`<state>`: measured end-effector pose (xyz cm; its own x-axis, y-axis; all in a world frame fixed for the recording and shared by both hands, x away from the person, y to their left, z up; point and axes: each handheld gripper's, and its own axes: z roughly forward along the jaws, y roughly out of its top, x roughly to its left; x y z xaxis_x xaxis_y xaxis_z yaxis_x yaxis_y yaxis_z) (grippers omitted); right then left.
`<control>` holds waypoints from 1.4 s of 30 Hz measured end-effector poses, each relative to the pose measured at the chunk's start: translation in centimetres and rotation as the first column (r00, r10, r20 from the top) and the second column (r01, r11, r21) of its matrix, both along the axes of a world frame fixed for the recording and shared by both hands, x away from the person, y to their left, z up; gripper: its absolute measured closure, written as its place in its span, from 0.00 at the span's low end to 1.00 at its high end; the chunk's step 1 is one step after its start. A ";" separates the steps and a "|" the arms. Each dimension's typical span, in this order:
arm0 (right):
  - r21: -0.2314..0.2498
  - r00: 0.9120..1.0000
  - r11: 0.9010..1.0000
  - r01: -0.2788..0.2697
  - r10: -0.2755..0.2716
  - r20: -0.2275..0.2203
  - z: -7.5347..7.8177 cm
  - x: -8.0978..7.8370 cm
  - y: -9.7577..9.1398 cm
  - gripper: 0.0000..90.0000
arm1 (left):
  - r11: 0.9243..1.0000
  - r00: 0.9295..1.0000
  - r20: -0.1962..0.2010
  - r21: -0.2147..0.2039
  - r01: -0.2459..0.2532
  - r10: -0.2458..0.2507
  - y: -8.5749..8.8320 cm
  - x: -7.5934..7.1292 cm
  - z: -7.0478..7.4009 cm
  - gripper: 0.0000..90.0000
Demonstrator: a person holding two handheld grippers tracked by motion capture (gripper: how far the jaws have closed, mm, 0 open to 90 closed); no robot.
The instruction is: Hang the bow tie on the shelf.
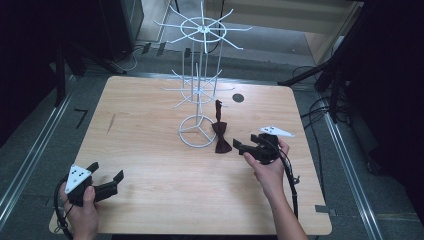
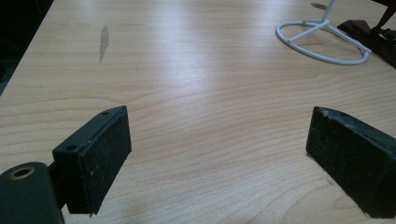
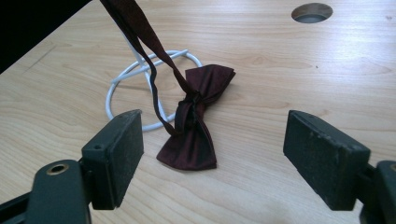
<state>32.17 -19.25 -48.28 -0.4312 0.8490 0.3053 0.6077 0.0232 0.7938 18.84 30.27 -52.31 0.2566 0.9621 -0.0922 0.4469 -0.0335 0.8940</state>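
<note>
While the left gripper (image 1: 107,172) rests spread on the pale wooden table (image 1: 150,150), the right gripper (image 3: 212,154) gapes empty before the dark-red fabric bow tie (image 3: 196,126) beside the white wire rack (image 1: 199,85).

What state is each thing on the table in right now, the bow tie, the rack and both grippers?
Bow tie: bow lying on the table, strap running up to the rack, not gripped.
Wire rack: upright, ring base on the table.
Left gripper: open, nothing between its jaws.
Right gripper: open, pointed at the bow tie, apart from it.
</note>
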 end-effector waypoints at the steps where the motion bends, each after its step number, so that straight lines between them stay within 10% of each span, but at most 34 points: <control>1: 0.001 1.000 1.000 0.001 -0.001 0.000 0.0 -0.1 -0.2 0.22 | 1.000 1.000 0.000 0.000 0.000 0.000 0.0 0.0 0.0 0.08; 42: -0.008 0.996 0.996 0.092 -0.092 -0.002 -3.3 -5.0 -7.5 0.18 | 1.000 1.000 0.003 0.004 -0.003 0.003 0.0 0.0 0.0 0.08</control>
<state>27.21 -26.74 -51.59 -0.3505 0.8875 0.2992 0.6094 -0.0265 0.7924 18.81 30.23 -52.31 0.2544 0.9632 -0.0871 0.4440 -0.0363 0.8953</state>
